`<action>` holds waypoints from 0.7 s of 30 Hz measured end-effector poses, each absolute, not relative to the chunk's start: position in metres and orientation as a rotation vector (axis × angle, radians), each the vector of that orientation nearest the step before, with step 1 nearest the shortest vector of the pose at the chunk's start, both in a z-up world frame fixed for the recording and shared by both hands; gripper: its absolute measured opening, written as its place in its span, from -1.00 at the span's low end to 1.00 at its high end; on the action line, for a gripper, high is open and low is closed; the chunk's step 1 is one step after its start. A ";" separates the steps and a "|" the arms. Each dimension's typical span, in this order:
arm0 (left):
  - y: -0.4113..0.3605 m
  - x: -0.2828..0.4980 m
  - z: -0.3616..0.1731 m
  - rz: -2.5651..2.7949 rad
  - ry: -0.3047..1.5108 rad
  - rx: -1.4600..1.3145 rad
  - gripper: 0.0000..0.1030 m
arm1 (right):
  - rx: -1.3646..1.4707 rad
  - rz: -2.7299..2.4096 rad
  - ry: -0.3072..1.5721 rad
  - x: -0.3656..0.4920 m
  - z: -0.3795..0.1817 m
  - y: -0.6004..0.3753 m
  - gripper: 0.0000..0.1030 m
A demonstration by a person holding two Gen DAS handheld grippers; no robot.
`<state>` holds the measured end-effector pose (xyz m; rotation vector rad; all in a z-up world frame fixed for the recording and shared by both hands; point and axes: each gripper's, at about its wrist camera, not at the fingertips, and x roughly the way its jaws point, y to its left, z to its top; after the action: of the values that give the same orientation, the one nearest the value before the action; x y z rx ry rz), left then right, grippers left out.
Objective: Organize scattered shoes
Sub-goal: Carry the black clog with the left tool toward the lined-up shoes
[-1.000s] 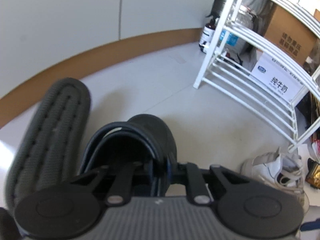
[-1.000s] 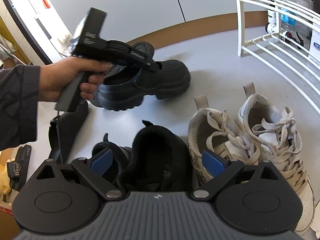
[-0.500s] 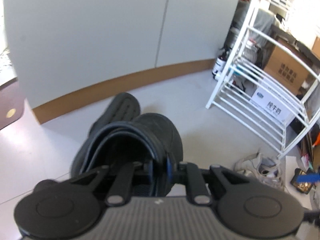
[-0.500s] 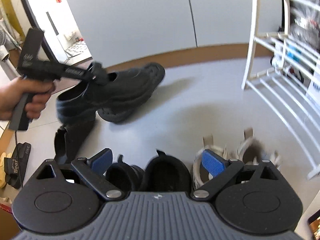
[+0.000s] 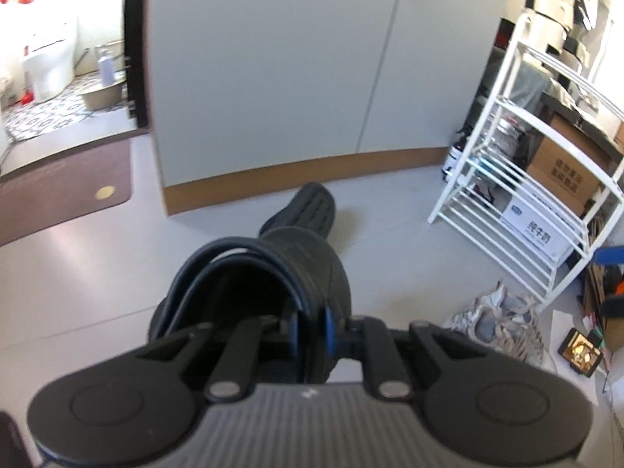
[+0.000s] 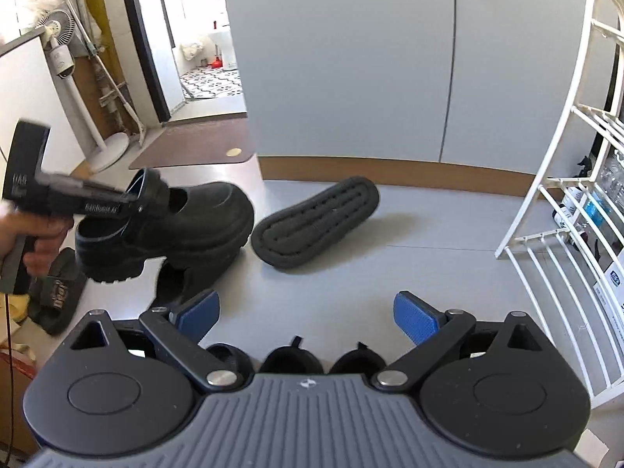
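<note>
While our left gripper (image 5: 310,325) clamped the collar of a black platform shoe (image 6: 167,226), held clear of the floor (image 6: 409,265), our right gripper (image 6: 306,314) hung spread and empty. Its apparent mate (image 6: 316,226) lay sole-up near the white rack (image 6: 561,179).

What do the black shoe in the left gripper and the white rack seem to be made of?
Black shoe: probably leather or a synthetic imitation; smooth with a dull sheen, on a thick ridged sole that looks like rubber.
White rack: likely painted or coated metal; thin, even, glossy white bars. Plastic cannot be excluded.
</note>
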<state>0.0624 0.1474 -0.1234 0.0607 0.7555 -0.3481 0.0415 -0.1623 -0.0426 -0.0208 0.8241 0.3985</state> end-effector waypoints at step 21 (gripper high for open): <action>0.232 -0.004 -0.190 -0.280 0.874 -0.027 -0.74 | -0.205 0.515 0.871 0.003 -0.037 -0.096 0.92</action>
<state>-0.0039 0.2317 -0.1895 -0.0267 0.8743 -0.2805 0.0033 -0.0960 -0.0366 -0.2051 0.8710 0.5145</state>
